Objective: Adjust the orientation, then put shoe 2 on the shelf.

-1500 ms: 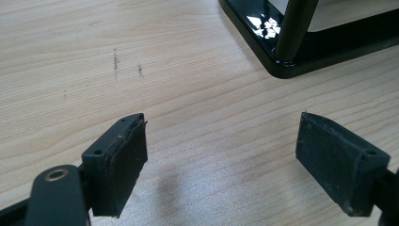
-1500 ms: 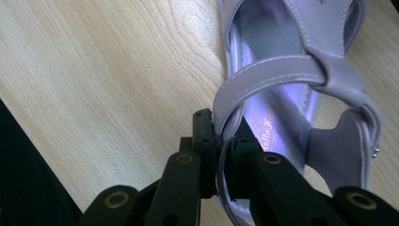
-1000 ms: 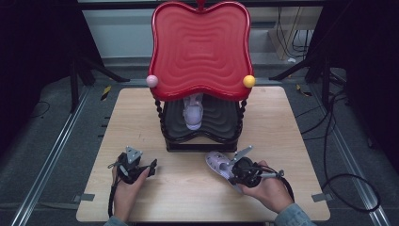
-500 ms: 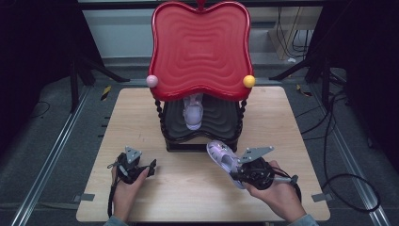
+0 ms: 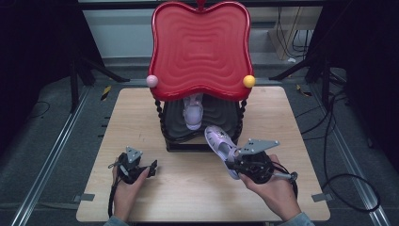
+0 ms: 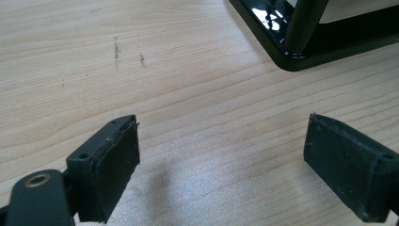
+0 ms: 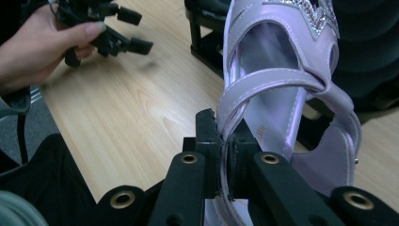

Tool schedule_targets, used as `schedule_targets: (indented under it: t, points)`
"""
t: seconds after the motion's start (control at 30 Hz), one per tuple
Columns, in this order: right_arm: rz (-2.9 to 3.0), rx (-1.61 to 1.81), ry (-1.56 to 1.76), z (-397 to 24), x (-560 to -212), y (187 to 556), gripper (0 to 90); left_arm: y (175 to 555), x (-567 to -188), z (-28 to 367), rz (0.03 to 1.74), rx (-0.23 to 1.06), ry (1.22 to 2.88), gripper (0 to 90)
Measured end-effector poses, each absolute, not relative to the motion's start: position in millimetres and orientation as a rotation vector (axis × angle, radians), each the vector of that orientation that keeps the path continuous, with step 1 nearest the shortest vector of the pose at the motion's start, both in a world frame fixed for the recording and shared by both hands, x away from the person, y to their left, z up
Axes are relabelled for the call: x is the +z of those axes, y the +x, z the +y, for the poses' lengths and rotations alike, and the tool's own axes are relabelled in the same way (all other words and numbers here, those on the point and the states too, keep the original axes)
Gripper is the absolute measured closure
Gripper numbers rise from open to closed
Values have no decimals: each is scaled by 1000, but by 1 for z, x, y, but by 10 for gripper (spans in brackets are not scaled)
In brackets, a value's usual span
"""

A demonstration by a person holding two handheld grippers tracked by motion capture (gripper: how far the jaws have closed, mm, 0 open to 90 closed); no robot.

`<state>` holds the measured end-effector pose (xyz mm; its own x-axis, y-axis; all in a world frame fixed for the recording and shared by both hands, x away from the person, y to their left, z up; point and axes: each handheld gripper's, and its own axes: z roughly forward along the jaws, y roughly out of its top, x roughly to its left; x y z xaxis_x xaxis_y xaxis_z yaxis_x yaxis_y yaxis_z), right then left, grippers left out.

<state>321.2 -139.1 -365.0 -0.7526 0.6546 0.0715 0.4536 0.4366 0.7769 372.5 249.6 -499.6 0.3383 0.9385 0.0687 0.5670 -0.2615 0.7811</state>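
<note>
Jaws pinched on lilac sandal (image 7: pixel 282 94) strap

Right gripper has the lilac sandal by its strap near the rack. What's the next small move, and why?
Probably carry the sandal forward onto the dark lower shelf, beside the sandal already there. The right gripper is clamped on the strap, with the toe pointing toward the shelf under the red top. The left gripper is open, over bare table.

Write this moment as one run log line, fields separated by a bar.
right claw: shut on lilac sandal strap, raised near rack | left claw: open, low over table | second sandal: on rack shelf under red top
</note>
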Motion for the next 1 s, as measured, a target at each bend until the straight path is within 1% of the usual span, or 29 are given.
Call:
schedule_targets:
  t: [0.27,0.37,0.57,1.0]
  points:
    - [2354,1262,998,-128,-353,324,863,372,-499,250,1317,720,1941,104]
    - [2285,1300,1043,-124,-351,333,863,372,-499,250,1317,723,1939,105]
    - [2198,1356,1089,-113,-353,345,863,372,-498,251,1314,723,1938,105]
    - [2039,1336,1164,-88,-363,365,863,371,-497,250,1304,726,1940,106]
